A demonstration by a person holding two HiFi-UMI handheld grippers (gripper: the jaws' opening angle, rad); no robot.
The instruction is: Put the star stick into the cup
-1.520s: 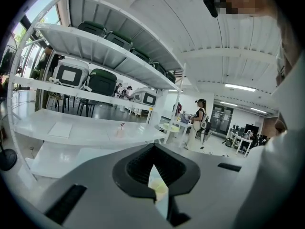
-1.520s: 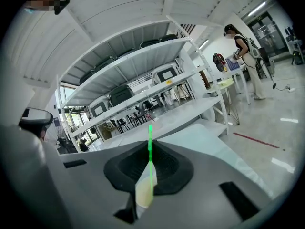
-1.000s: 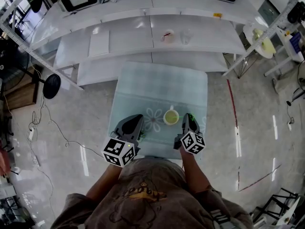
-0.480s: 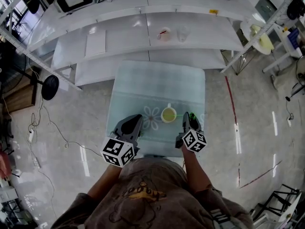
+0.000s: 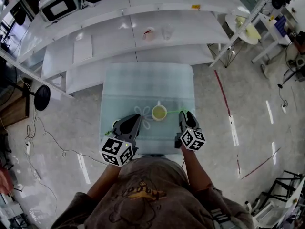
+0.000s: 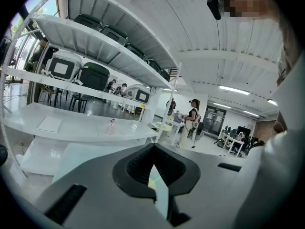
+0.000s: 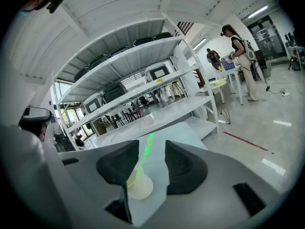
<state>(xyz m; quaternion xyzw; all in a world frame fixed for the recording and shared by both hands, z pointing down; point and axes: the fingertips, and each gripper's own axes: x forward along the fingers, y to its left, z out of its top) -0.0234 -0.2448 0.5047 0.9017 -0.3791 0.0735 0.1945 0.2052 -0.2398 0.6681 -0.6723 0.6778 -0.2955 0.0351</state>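
A pale yellow cup stands on the glass-topped table, near its front edge. The green star stick rests in the cup and leans out over the rim toward my right gripper. In the right gripper view the cup sits low between the jaws. The stick rises through the gap without touching either pad, and the jaws of the right gripper are opening. My left gripper hovers left of the cup, shut and empty. Its jaws meet at the tips in the left gripper view.
White shelving runs behind the table, with a small cup holding something red and a clear cup on it. A flower pattern marks the tabletop beside the cup. People stand far off.
The right gripper's jaws have spread apart and let go of the green stick, which now leans in the cup. The head view has shifted, so the table sits further left.
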